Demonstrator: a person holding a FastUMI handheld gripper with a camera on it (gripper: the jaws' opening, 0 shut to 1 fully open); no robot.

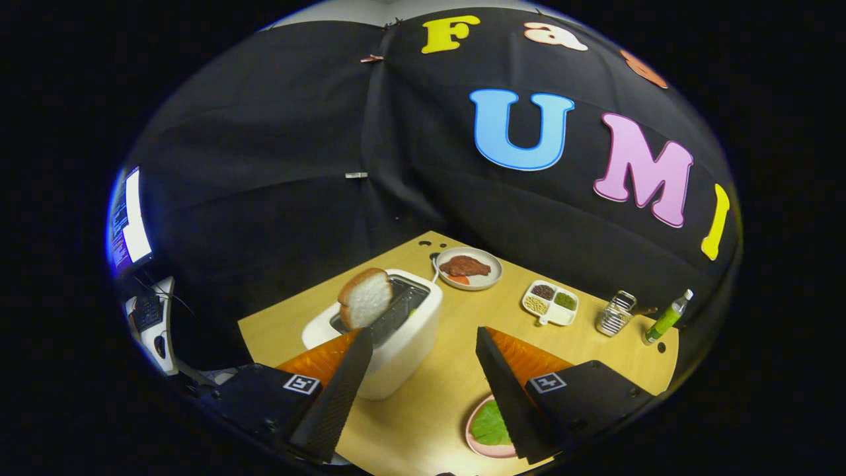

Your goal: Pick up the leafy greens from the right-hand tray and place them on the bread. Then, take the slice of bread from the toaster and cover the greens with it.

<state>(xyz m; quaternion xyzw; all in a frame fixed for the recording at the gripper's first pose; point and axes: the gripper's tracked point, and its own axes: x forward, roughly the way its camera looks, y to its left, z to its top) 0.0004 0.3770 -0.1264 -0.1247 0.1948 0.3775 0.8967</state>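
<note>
The slice of bread (365, 298) is seen standing tilted out of the slot of the white toaster (390, 344), its crust uppermost, just above and beyond the tip of the left finger of the claw (423, 345). The claw is spread wide and nothing is held between its fingers; the toaster sits partly between them, nearer the left one. The slice is judged to be light, soft and easily crushed or torn, so a gentle grip across its flat faces near the upper crust, where it stands free of the slot, is thought best, with a straight lift to keep it from catching on the slot. The leafy greens (490, 424) are seen lying on a pink plate (470, 441) to the right of the toaster and nearer the claw, partly hidden by the right finger; whether bread lies under them cannot be told. Beyond the toaster a plate with a brown patty (468, 267) is set on the desk (449, 383). Farther right of the toaster a divided dish (550, 303), a wire rack (615, 313) and a green bottle (666, 318) are found.
</note>
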